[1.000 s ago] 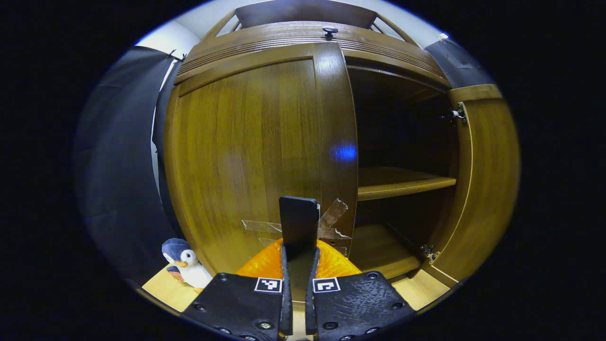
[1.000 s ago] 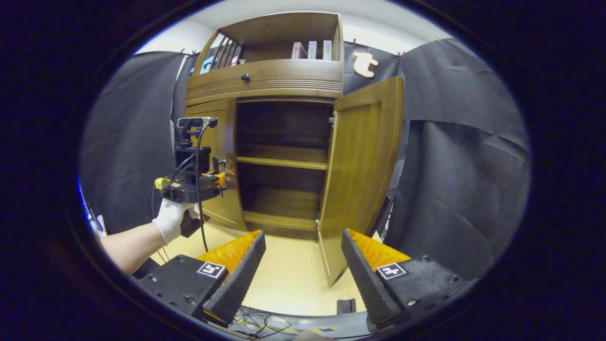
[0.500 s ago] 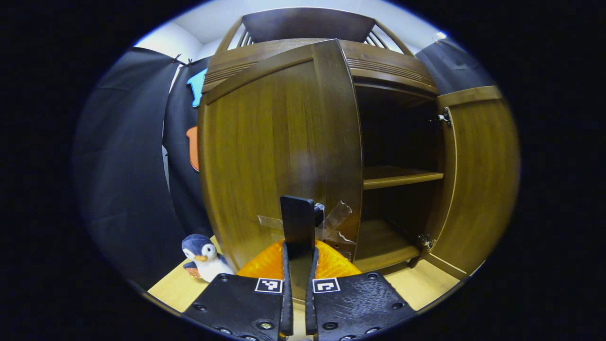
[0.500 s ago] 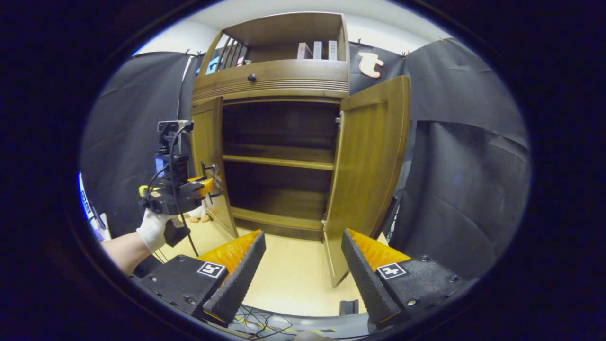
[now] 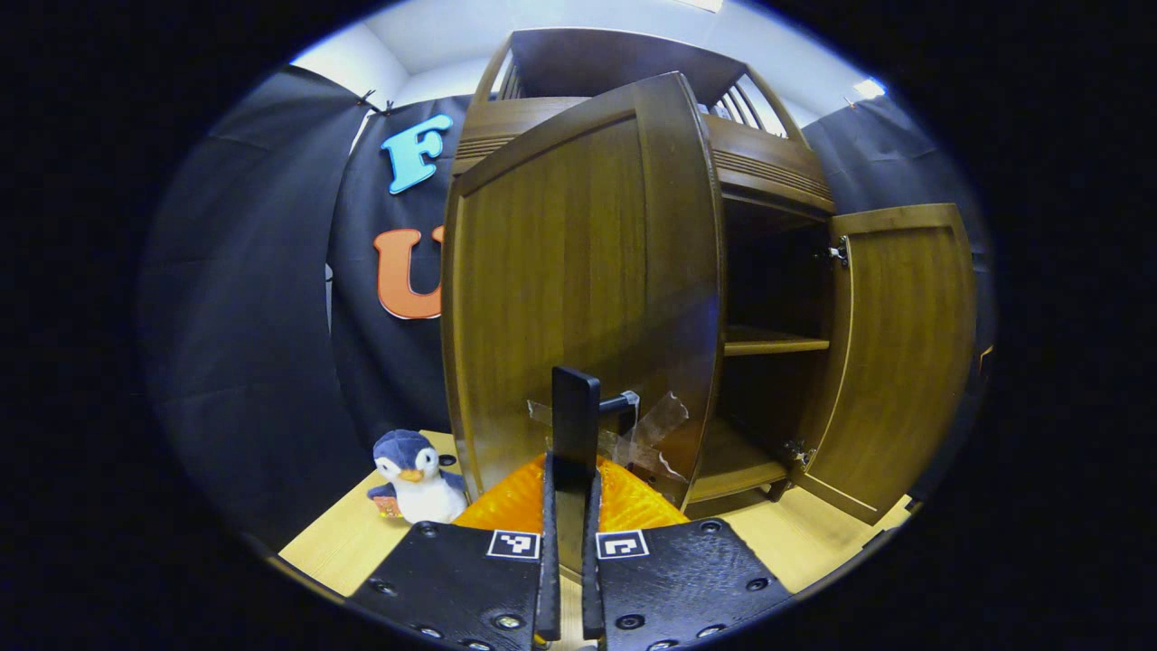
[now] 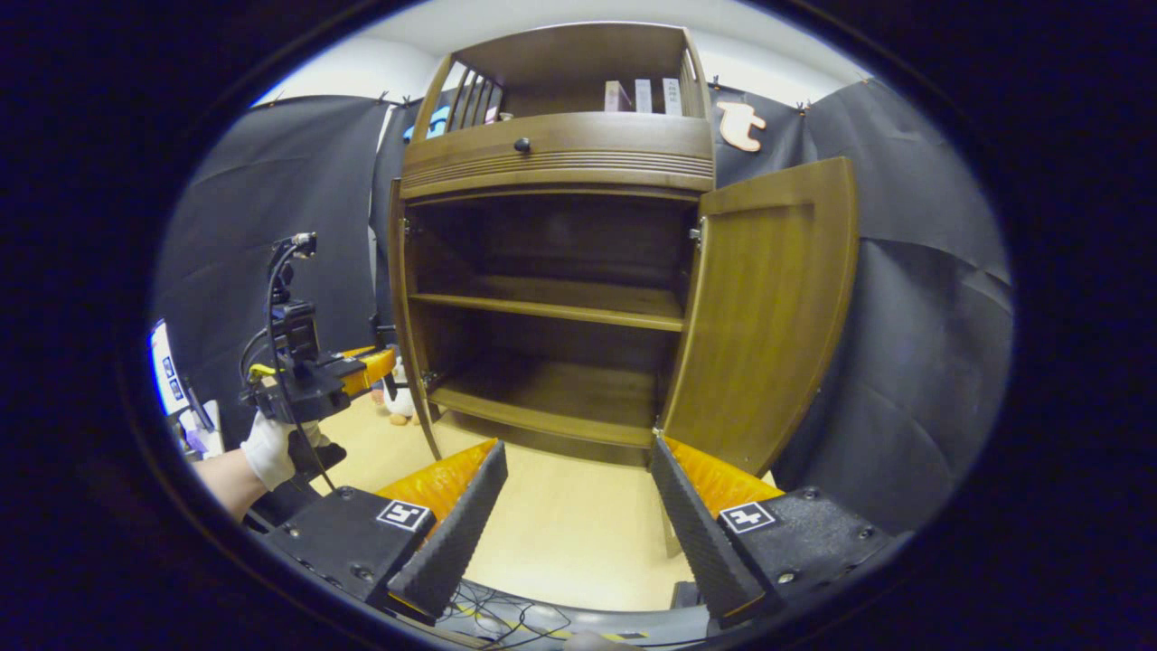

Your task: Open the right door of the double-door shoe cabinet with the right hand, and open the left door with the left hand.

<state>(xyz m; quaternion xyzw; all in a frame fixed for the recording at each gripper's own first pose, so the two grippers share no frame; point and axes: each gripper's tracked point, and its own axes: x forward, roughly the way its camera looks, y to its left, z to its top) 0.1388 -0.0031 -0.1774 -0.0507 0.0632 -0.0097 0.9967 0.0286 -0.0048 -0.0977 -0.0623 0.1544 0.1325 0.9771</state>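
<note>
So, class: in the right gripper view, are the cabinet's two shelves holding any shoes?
No: both shelves of the cabinet lie bare.

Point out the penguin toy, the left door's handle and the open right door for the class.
penguin toy (image 5: 414, 481): left gripper view, white belly.
left door's handle (image 5: 575, 425): left gripper view, upright bar.
right door (image 6: 768, 307): right gripper view, inner panel.

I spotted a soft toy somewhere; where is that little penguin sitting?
In the left gripper view, the small blue-and-white plush penguin sits on the pale wooden floor, lower left, beside the open brown wooden left door of the cabinet.
</note>
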